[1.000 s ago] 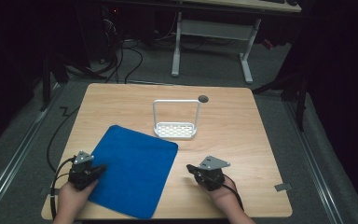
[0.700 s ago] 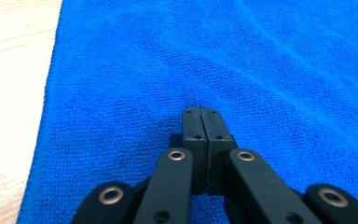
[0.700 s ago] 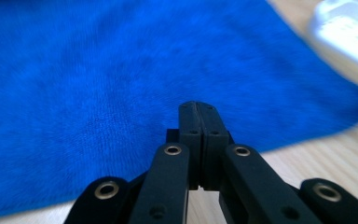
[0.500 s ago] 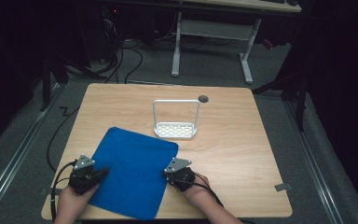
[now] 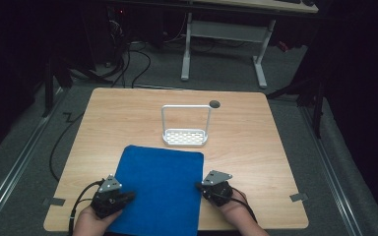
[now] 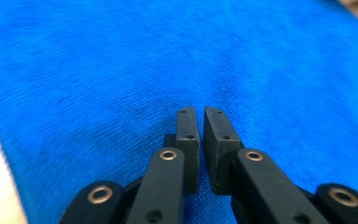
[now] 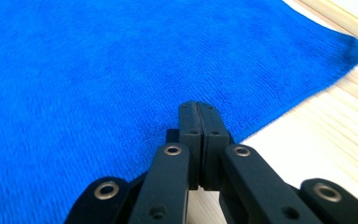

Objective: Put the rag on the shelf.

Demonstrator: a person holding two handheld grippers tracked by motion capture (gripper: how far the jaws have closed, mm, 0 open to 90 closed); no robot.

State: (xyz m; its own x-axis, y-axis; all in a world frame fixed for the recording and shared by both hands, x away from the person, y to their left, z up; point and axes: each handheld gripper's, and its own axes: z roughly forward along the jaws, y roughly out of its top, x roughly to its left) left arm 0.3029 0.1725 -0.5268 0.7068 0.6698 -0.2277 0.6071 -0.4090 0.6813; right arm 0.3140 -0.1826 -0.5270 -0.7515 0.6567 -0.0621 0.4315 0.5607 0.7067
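A blue cloth (image 5: 160,189) lies flat at the table's front middle. My left gripper (image 5: 128,196) rests on its left part and points right. In the left gripper view its jaws (image 6: 200,112) stand a thin slit apart with blue cloth (image 6: 121,60) in the slit and faint creases running to the tips. My right gripper (image 5: 199,186) is at the cloth's right edge. In the right gripper view its jaws (image 7: 198,106) are pressed fully together, tips down on the cloth's (image 7: 98,60) border, with bare wood to the right.
A small white wire rack (image 5: 186,125) stands upright just beyond the cloth at mid-table. A dark round hole (image 5: 214,103) sits behind it. Bare wood (image 5: 256,147) stretches right of the cloth. Desk legs and cables lie on the floor beyond the table.
My right gripper went left onto the cloth, then came back right. The cloth's right edge came with it, so the cloth lies squarer and wider. The left gripper barely shifted.
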